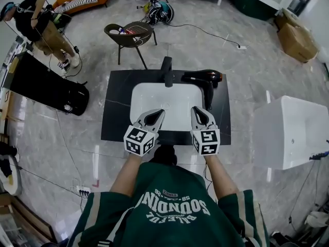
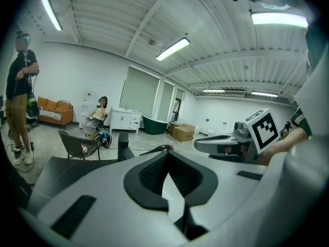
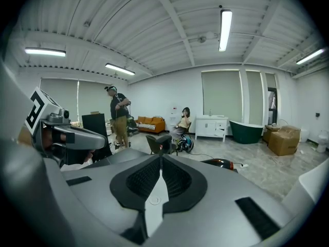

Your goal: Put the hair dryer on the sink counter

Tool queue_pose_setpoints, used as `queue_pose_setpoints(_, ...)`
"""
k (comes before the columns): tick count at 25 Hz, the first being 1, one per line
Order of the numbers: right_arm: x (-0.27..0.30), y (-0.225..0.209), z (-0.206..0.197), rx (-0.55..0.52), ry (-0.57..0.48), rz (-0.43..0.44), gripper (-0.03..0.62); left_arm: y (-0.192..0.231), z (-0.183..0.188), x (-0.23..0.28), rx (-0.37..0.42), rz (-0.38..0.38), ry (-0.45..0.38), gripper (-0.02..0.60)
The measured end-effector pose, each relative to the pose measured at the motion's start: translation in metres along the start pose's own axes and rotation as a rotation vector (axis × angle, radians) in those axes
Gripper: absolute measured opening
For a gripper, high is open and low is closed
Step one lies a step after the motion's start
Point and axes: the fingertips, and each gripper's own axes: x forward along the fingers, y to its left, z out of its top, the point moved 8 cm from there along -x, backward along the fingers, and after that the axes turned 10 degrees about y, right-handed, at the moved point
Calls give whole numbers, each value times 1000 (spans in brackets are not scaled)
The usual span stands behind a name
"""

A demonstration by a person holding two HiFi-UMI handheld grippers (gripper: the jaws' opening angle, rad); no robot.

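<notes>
A black hair dryer (image 1: 203,78) with a red band lies on the back right of the black sink counter (image 1: 115,112), its handle pointing toward me, beside the white basin (image 1: 169,99). My left gripper (image 1: 159,112) and right gripper (image 1: 198,109) hover side by side over the basin's front edge, both shut and empty. In the right gripper view the hair dryer (image 3: 221,162) lies beyond and to the right of the shut jaw tips (image 3: 160,157). In the left gripper view it (image 2: 160,148) peeks just past the shut tips (image 2: 167,153).
A black faucet (image 1: 167,71) stands at the back of the basin. A dark chair (image 1: 131,35) sits behind the counter, a white tub (image 1: 293,133) to the right, a black case (image 1: 46,86) to the left. A person (image 1: 41,27) stands far left.
</notes>
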Motion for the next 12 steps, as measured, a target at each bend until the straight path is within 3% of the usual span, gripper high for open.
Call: queue_pose_setpoints(12, -15, 10, 6, -4, -13, 14, 49, -10, -3, -9, -7, 1, 8, 12)
